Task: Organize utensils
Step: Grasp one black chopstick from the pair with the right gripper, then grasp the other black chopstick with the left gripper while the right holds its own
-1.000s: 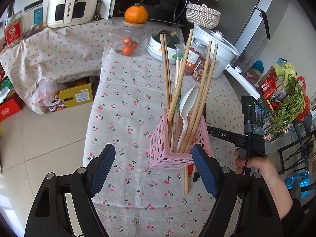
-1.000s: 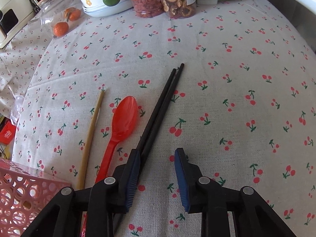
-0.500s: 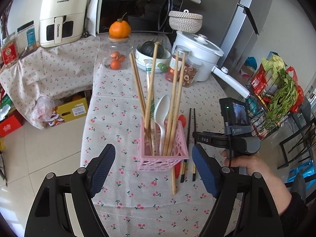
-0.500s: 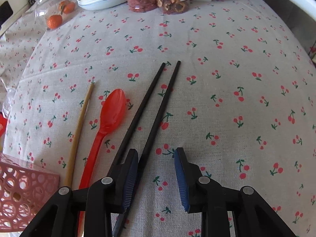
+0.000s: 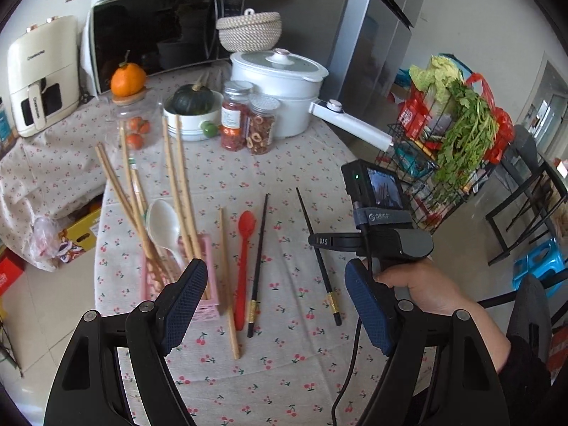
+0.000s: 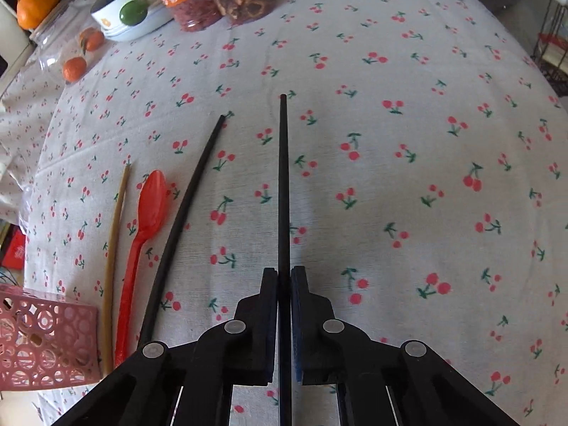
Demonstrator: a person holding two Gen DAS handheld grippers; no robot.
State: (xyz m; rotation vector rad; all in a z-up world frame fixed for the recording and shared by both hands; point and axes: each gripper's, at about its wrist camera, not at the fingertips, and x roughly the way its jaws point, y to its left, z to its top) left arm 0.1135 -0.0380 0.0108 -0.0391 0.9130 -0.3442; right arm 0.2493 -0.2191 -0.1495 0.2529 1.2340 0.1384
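Note:
My right gripper (image 6: 284, 273) is shut on a black chopstick (image 6: 283, 177) that points straight ahead over the cherry-print cloth. The second black chopstick (image 6: 184, 213), a red spoon (image 6: 142, 227) and a loose wooden chopstick (image 6: 115, 241) lie to its left. In the left wrist view a hand (image 5: 419, 284) carries the right gripper (image 5: 314, 240), and the held chopstick (image 5: 316, 245) runs under it. My left gripper (image 5: 275, 269) is open and empty above the table. The pink holder (image 5: 207, 248), with several wooden chopsticks (image 5: 177, 184) and a white spoon (image 5: 163, 223), stands partly behind its left finger.
At the back of the table stand a white pot (image 5: 280, 85) with a long handle, two jars (image 5: 248, 124), a bowl with a squash (image 5: 193, 106) and a glass jar of oranges (image 5: 133, 127). A wire rack with greens (image 5: 454, 142) stands right of the table.
The right gripper's jaws closed on the right-hand black chopstick, which now lies apart from the other one. The left gripper drew back and up; the holder slid toward its left finger.

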